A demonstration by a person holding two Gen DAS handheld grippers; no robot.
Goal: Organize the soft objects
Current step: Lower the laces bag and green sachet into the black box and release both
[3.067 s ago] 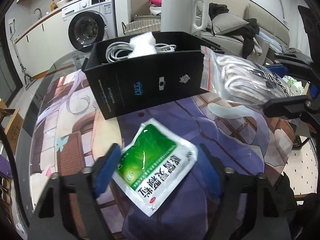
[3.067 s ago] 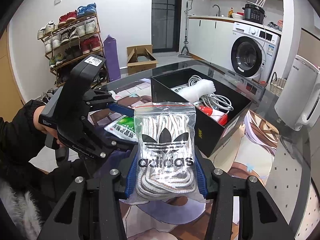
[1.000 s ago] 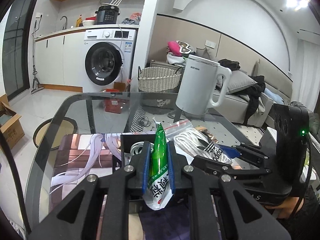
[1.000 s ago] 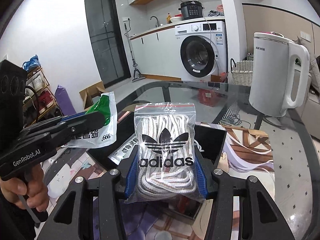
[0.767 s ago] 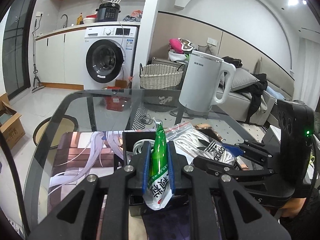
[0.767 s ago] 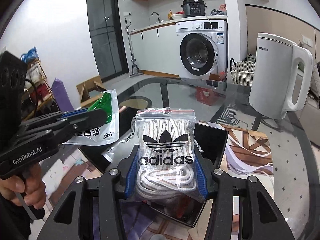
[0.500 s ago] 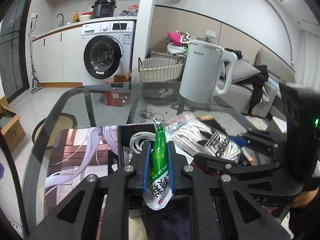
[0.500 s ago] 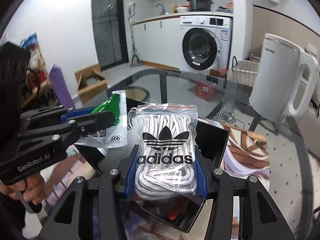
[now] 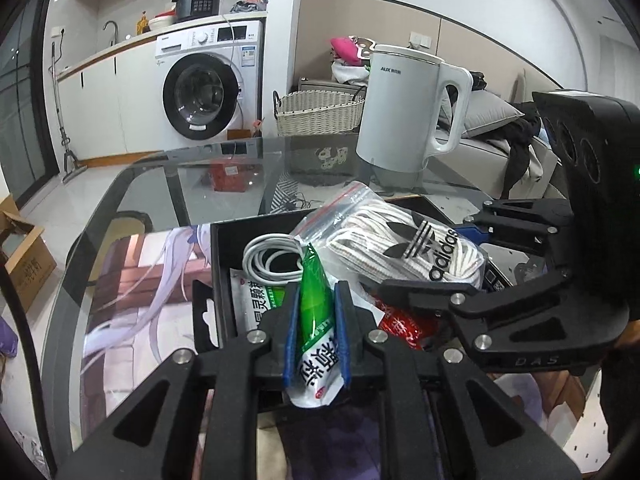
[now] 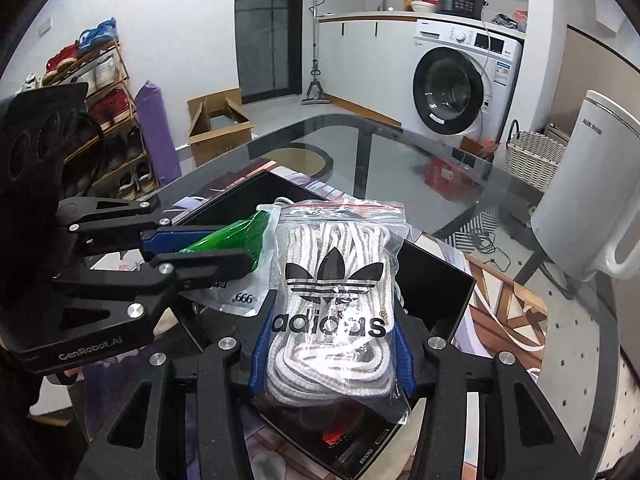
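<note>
My left gripper point(image 9: 316, 320) is shut on a green and white sachet point(image 9: 314, 312), held edge-up over the near wall of an open black box point(image 9: 218, 264). My right gripper point(image 10: 328, 344) is shut on a clear zip bag of white laces with an adidas logo point(image 10: 332, 292), held over the same box point(image 10: 436, 276). In the left wrist view the lace bag point(image 9: 404, 240) hangs over the box's middle, right of the sachet. In the right wrist view the left gripper point(image 10: 224, 248) and sachet point(image 10: 236, 240) sit just left of the bag. The box holds a white cable coil point(image 9: 268, 256), another sachet point(image 9: 260, 296) and a red packet point(image 9: 404, 324).
The box stands on a glass table point(image 9: 180, 184) with a printed mat point(image 9: 132, 280). A white kettle point(image 9: 404, 108) stands beyond the box, also in the right wrist view point(image 10: 588, 192). A washing machine point(image 9: 208, 84) and wicker basket point(image 9: 320, 108) are on the floor behind.
Both grippers have come lower and closer over the box, each still holding its item. The lace bag and sachet now hang side by side above the box's contents.
</note>
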